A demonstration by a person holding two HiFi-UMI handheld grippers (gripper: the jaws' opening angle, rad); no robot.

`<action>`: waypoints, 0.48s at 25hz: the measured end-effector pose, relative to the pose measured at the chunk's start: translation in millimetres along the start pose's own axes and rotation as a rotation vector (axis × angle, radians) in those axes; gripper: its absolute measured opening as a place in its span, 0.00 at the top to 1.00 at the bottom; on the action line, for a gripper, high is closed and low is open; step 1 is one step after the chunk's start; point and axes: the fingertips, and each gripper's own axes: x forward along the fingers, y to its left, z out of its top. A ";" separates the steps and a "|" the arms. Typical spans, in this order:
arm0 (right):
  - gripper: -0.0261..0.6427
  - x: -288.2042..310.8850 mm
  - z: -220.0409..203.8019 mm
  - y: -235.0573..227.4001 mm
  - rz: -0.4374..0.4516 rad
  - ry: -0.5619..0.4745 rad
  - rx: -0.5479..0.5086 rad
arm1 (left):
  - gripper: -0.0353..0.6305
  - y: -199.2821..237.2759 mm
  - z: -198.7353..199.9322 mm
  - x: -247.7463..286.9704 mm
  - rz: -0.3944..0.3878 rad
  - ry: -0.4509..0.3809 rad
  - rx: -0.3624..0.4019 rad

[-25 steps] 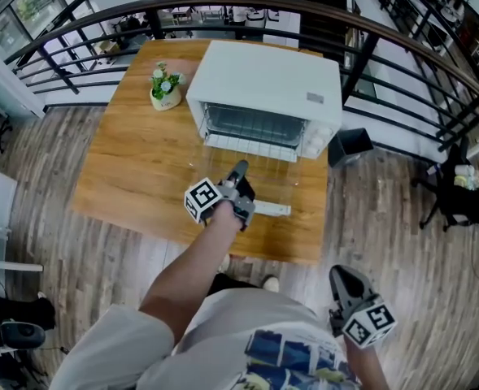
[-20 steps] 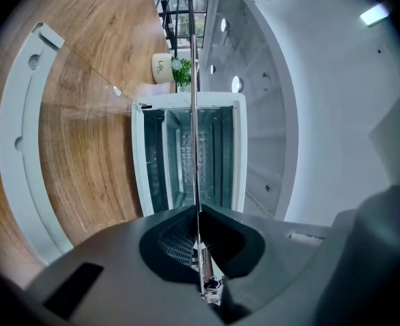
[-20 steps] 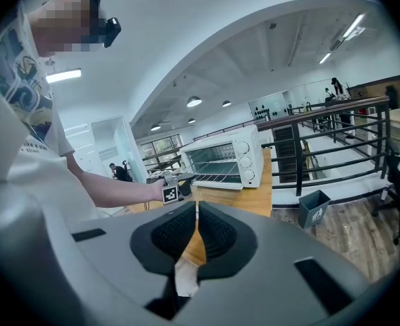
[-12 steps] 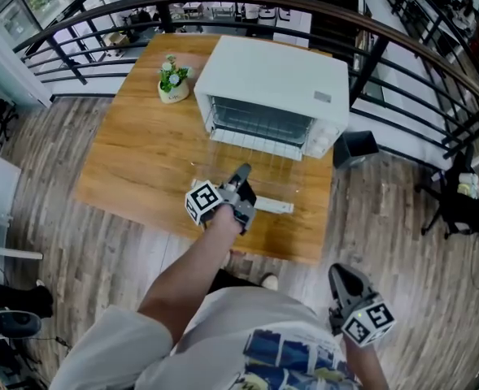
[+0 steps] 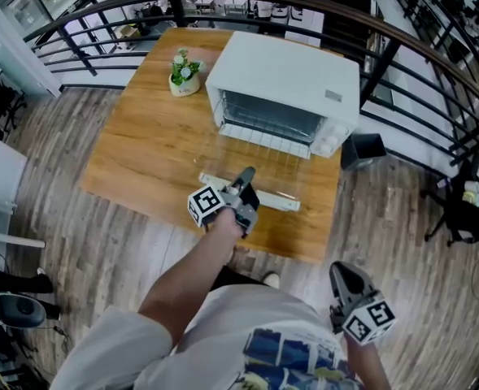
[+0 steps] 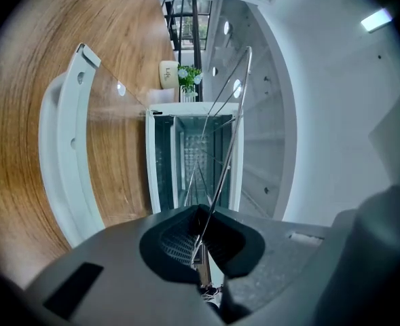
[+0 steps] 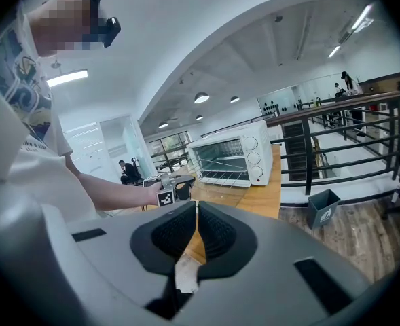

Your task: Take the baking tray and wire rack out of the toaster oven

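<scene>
A white toaster oven stands on the wooden table with its glass door folded down flat. My left gripper is shut on the front edge of the wire rack. The rack runs from the jaws back into the oven cavity. Thin rack wires show sticking out of the oven front in the right gripper view. I cannot make out the baking tray. My right gripper hangs low at the person's right side, shut and holding nothing.
A small potted plant sits on the table left of the oven. A dark bin stands on the floor to the right of the table. A curved black railing runs behind the table.
My left gripper has drawn back a little from the oven with the rack in it. The right gripper has stayed in place.
</scene>
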 end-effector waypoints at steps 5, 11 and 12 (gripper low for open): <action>0.94 0.3 2.3 -0.4 0.023 0.011 -0.007 | 0.94 -3.2 -1.2 -6.8 -0.013 -0.014 -0.010; 0.94 7.8 0.3 -2.6 0.047 0.021 -0.015 | 0.94 0.4 1.4 -14.4 -0.020 -0.033 -0.019; 0.94 10.2 0.1 -0.7 0.051 0.023 -0.016 | 0.94 0.6 3.8 -16.9 -0.023 -0.035 -0.019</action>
